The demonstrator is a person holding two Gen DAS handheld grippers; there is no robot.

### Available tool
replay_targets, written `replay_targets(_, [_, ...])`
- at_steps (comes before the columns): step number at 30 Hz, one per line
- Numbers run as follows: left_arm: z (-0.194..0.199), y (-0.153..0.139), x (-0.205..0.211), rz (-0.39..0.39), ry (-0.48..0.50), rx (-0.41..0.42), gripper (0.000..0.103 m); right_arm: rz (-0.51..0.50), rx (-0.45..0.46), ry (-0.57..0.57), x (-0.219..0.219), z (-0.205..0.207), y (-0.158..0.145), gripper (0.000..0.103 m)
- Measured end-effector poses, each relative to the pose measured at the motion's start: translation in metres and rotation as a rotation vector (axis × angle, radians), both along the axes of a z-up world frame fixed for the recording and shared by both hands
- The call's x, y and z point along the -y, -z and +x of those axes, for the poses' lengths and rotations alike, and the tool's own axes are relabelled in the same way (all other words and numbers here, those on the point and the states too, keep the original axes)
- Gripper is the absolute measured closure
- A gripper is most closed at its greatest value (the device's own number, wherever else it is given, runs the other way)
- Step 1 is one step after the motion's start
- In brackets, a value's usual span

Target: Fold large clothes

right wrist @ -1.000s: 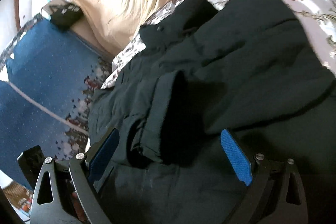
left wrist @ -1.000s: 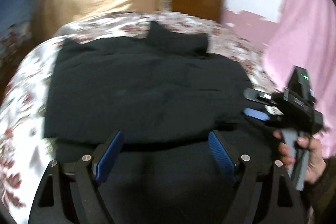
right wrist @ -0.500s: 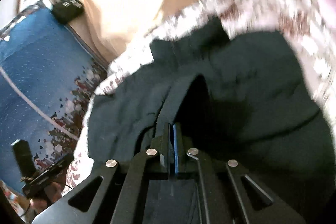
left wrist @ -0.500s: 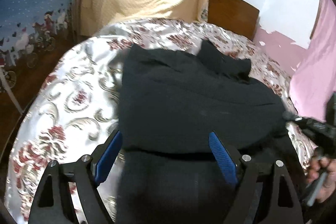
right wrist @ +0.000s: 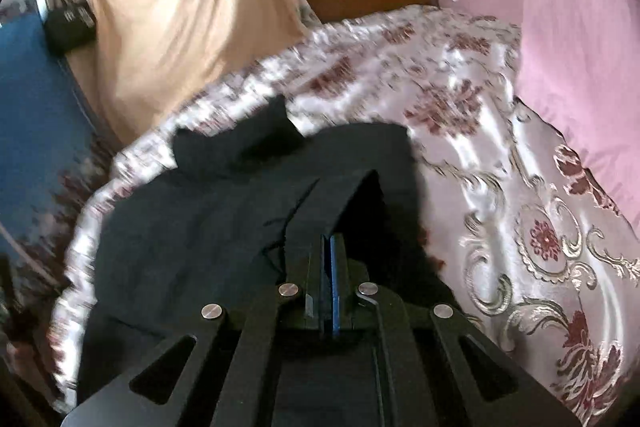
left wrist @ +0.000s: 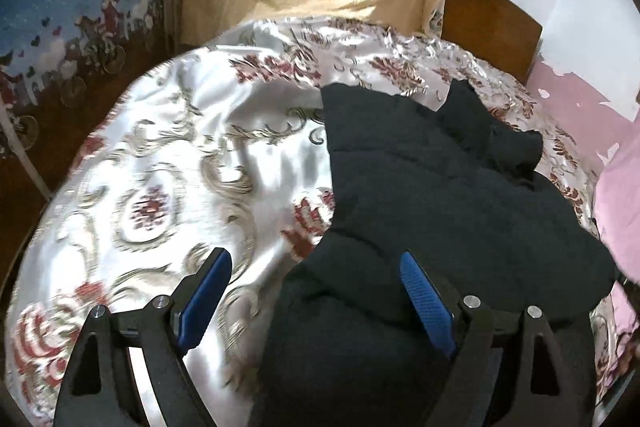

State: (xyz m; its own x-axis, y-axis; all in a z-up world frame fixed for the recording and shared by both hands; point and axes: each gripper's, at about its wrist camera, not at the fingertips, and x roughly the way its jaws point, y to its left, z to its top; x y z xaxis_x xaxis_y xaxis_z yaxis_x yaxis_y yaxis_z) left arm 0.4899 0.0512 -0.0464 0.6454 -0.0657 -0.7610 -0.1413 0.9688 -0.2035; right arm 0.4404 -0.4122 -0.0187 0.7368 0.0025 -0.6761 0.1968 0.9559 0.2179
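Right gripper (right wrist: 327,259) now clamped on a fold of the black garment (right wrist: 192,227) – lifted off the floral bedspread (right wrist: 500,155), left gripper (left wrist: 316,291) still wide, garment now only under its right finger.

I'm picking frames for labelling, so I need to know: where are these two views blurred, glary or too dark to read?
Left wrist view: the bedspread smears near the lower left and shows glare on its sheen; the black garment is so dark its folds barely read. Right wrist view: motion blur streaks the bedspread's left edge; the right side stays sharp. Both bend at the edges.
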Motion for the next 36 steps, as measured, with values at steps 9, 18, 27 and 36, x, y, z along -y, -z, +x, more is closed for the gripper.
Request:
replay_targets(9, [0.030,0.022,0.028,0.114,0.064,-0.032,0.017,-0.272,-0.032,0.066,-0.016,0.019,0.008,0.094])
replay_targets(18, [0.034,0.034,0.034,0.146,0.056,-0.039,0.011,-0.447,-0.058,-0.134,-0.074,0.040,0.009,0.058])
replay_targets(27, [0.042,0.057,0.034,0.152,0.056,-0.059,0.000,-0.382,-0.159,-0.159,-0.074,0.064,0.066,0.057])
replay_targets(36, [0.034,0.054,0.024,0.085,0.030,-0.020,0.000,-0.358,-0.133,-0.152,-0.074,0.059,0.072,0.054])
